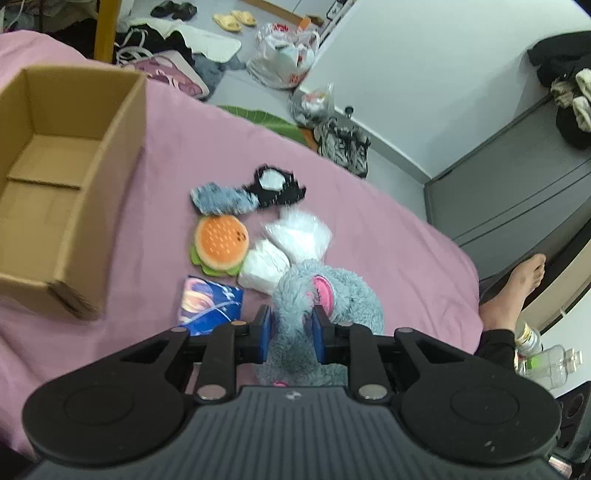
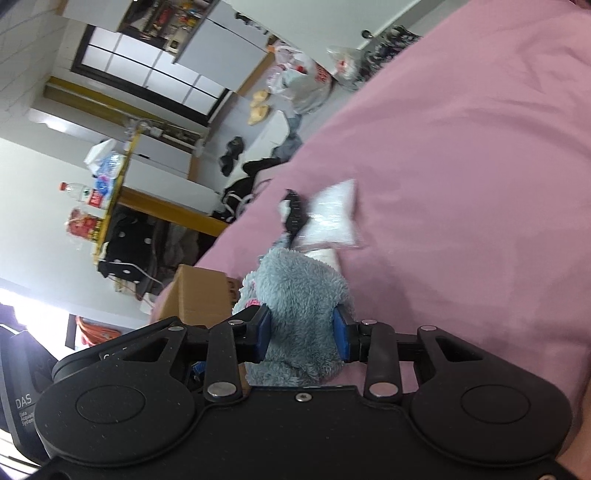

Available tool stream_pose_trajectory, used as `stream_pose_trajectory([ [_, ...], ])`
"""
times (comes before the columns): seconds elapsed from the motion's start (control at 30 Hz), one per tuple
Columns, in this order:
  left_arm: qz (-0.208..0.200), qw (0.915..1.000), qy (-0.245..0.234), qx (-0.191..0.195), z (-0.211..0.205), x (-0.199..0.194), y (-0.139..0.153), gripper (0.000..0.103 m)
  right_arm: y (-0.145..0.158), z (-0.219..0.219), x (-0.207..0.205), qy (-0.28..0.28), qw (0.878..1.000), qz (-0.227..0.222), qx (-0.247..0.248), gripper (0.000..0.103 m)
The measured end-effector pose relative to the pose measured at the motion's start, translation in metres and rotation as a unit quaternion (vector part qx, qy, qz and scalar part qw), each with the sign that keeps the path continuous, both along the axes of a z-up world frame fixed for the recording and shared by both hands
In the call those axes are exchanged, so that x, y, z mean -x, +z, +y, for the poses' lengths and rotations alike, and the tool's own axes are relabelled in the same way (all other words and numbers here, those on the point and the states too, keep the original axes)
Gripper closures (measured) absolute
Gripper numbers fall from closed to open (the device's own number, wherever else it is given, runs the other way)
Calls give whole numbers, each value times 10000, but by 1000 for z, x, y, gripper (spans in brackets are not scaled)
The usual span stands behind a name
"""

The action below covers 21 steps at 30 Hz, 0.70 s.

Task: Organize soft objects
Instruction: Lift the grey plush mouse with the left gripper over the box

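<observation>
A fluffy grey-blue plush toy (image 1: 325,295) with a pink patch lies on the pink bedspread (image 1: 388,229). My left gripper (image 1: 293,325) is shut on one end of it. My right gripper (image 2: 303,328) is shut on the same plush toy (image 2: 299,295). Beyond the toy lie a burger plush (image 1: 219,245), a grey fuzzy piece (image 1: 221,197), a black and white item (image 1: 275,186), two white soft packs (image 1: 295,236) and a blue printed packet (image 1: 210,304). An open cardboard box (image 1: 66,177) stands at the left, nothing inside it. In the right wrist view the box (image 2: 199,295) shows behind the toy.
The bed edge runs along the far side, with shoes (image 1: 343,146), plastic bags (image 1: 286,55), slippers (image 1: 234,20) and clothes on the floor past it. A person's bare foot (image 1: 517,288) and plastic bottles (image 1: 543,362) are at the right. Grey cabinet (image 1: 517,184) stands right.
</observation>
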State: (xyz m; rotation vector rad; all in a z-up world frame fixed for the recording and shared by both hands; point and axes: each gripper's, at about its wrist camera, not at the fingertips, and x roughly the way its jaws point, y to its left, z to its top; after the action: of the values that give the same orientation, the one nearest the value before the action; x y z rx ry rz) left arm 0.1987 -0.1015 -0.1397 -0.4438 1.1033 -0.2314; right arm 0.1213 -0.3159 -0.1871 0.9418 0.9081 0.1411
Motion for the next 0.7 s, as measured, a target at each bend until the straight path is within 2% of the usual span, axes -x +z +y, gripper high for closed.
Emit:
stream_pose_trajectory([
  [0.37, -338, 9994, 96, 68, 36, 10, 45, 83, 40, 34, 0, 178, 9987, -469, 132, 69],
  [0.7, -545, 9981, 242, 160, 71, 14, 67, 83, 63, 68, -2, 221, 9968, -745, 209, 69],
])
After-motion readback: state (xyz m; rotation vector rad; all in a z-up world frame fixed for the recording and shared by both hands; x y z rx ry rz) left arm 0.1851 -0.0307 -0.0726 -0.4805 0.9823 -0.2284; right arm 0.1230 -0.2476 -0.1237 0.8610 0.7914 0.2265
